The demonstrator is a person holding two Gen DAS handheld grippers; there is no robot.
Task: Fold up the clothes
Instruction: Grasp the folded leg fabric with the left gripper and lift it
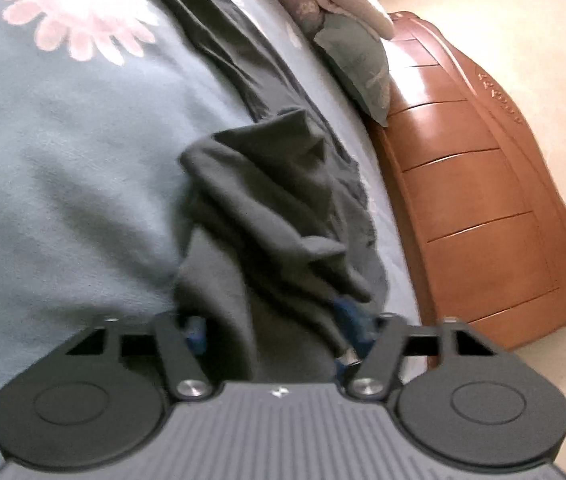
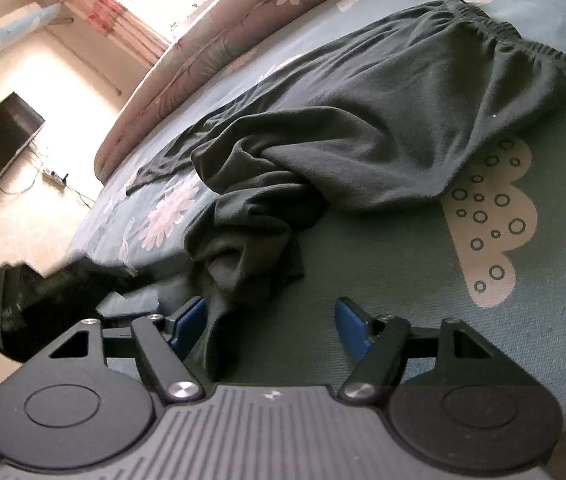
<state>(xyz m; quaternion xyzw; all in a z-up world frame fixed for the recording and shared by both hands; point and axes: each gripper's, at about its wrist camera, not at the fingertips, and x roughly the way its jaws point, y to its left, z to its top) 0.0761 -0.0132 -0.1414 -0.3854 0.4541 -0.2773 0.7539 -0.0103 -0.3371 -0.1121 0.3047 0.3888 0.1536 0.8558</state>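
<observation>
Dark grey trousers (image 2: 363, 128) lie on a blue flowered bedsheet (image 2: 463, 320). In the right wrist view they run from the elastic waistband at the upper right of the frame down to a bunched leg end at the lower middle.

The right gripper (image 2: 271, 326) stands at the bottom of that frame with its blue pads wide apart. The leg end lies just inside the left pad (image 2: 189, 320); the right pad is clear of the cloth, over bare sheet, so nothing is gripped. At the lower left of the same frame the left gripper (image 2: 63, 280) shows as a blurred black body beside the leg end.

In the left wrist view, the left gripper (image 1: 271, 328) sits at the bottom of the frame with trousers (image 1: 275, 200) cloth heaped between its blue pads (image 1: 353, 320). The cloth hides most of both pads and the picture is blurred, so I cannot tell whether they press on it.

Along the right of that frame runs a wooden headboard (image 1: 483, 200), with pillows (image 1: 355, 56) at the upper middle.
</observation>
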